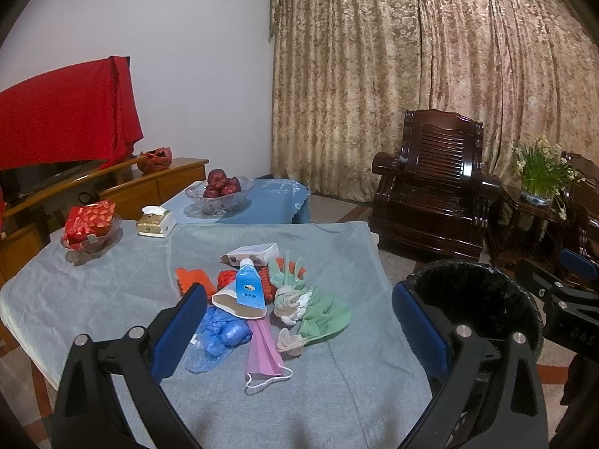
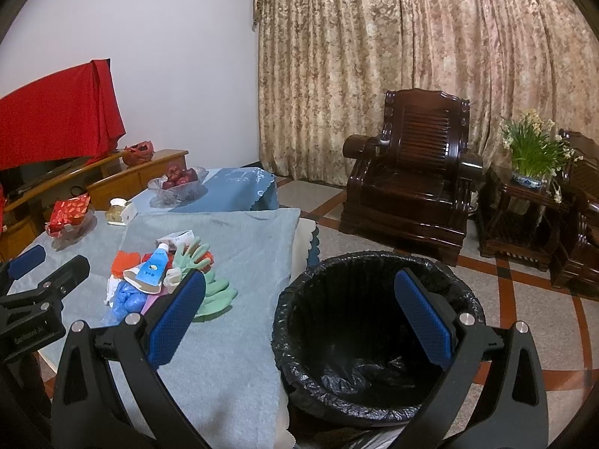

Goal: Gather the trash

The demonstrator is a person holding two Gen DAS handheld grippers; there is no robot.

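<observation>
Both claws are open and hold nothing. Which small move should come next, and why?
Probably lower the open left claw onto the pink face mask, the nearest piece of the trash pile, and close on it. The black-lined bin stands open beside the table, under the open right claw.

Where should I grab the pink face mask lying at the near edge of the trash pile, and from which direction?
Pinch the pink face mask across its folded body near the near end, coming straight down with the open left gripper. It lies flat on the grey cloth, its far end tucked under the paper cup, so pulling toward you probably frees it.
</observation>
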